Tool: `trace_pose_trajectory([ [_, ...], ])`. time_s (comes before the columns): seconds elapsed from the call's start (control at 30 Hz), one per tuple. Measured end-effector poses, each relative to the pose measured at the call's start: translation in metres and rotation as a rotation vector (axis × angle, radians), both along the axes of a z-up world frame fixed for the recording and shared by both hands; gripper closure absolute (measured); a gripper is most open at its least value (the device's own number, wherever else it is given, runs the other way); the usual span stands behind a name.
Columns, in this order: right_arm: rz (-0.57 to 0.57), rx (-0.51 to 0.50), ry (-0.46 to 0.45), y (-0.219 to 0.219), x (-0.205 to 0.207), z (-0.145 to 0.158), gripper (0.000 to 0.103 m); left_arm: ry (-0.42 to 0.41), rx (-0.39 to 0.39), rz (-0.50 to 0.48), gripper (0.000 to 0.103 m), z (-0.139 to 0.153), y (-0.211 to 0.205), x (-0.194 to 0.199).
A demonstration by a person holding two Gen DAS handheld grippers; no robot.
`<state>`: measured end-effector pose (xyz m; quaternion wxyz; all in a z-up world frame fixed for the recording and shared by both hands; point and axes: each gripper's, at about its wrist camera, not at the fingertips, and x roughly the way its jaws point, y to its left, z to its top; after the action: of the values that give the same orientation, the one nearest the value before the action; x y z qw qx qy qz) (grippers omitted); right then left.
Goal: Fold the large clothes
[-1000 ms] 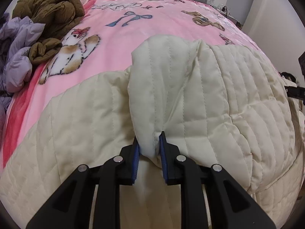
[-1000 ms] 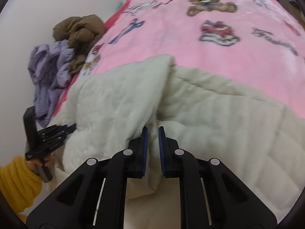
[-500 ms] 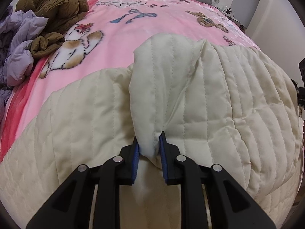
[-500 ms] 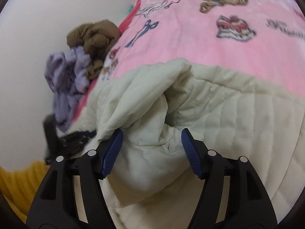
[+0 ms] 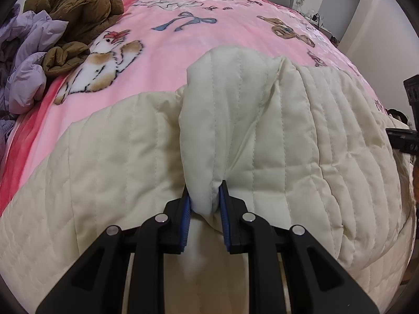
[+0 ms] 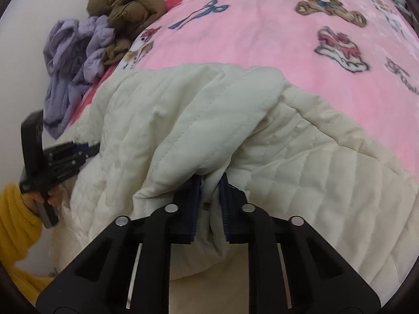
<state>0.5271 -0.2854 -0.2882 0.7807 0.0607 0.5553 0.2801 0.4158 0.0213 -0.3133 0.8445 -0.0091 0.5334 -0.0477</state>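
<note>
Left wrist view has the left gripper (image 5: 203,201) at the near edge, its blue pads clamped on a bunched fold of the cream quilted coat (image 5: 262,130). From that pinch the fold rises as a padded ridge toward the far side, and the coat spreads wide to the left and right over the near end of the bed. Beyond it lies a pink blanket (image 5: 209,36) printed with bears, a bow and a rabbit. On the far left edge of the bed sits a heap of a brown jacket (image 5: 78,2) and a purple garment (image 5: 28,52), touching each other. At the right rim a black part of the other tool shows.

Right wrist view has the right gripper (image 6: 210,196), whose jaws have just been closing; they now pinch a thin gathered edge of the same coat (image 6: 314,183), with a thick flap draped over the left finger. To the left, a hand (image 6: 39,198) in a yellow sleeve (image 6: 15,222) holds the other tool against the coat's left side.
</note>
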Motion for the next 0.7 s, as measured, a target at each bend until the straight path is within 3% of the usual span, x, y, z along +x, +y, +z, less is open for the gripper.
trace_pose_trajectory([
  [0.1,-0.139,0.009,-0.031,-0.031,0.001,0.014,0.094,0.003,0.008,-0.007,0.083,0.0,-0.002,0.0],
  [0.17,-0.219,0.008,0.001,-0.051,0.002,0.01,0.103,0.004,0.03,-0.014,0.083,0.0,-0.005,0.001],
  [0.2,-0.311,-0.118,-0.021,-0.063,0.002,0.006,0.103,0.007,0.04,-0.014,0.083,-0.001,-0.007,0.001],
  [0.23,-0.348,-0.146,0.002,-0.074,0.002,-0.001,0.103,0.009,0.043,-0.008,0.083,-0.001,-0.008,0.002],
  [0.27,-0.383,-0.076,0.065,-0.088,0.003,-0.01,0.103,0.01,0.041,-0.002,0.083,-0.001,-0.009,0.002],
  [0.33,-0.384,0.03,0.048,-0.094,-0.001,-0.005,0.103,0.008,0.031,0.008,0.083,0.0,-0.007,0.002],
  [0.4,-0.309,0.082,0.002,-0.083,-0.005,0.008,0.096,0.002,0.021,0.015,0.083,0.0,-0.006,0.001],
  [0.47,-0.231,0.118,-0.001,-0.069,-0.006,0.014,0.043,-0.002,0.015,0.018,0.083,0.0,-0.004,0.0],
  [0.5,-0.204,0.117,-0.014,-0.061,-0.009,0.016,0.039,0.001,0.013,0.02,0.083,0.001,-0.004,0.0],
  [0.57,-0.176,0.123,-0.026,-0.053,-0.01,0.016,0.047,0.006,0.01,0.021,0.083,0.001,-0.003,0.001],
  [0.7,-0.162,0.142,0.005,-0.051,-0.006,0.009,0.046,0.011,0.007,0.013,0.083,0.001,-0.002,0.003],
])
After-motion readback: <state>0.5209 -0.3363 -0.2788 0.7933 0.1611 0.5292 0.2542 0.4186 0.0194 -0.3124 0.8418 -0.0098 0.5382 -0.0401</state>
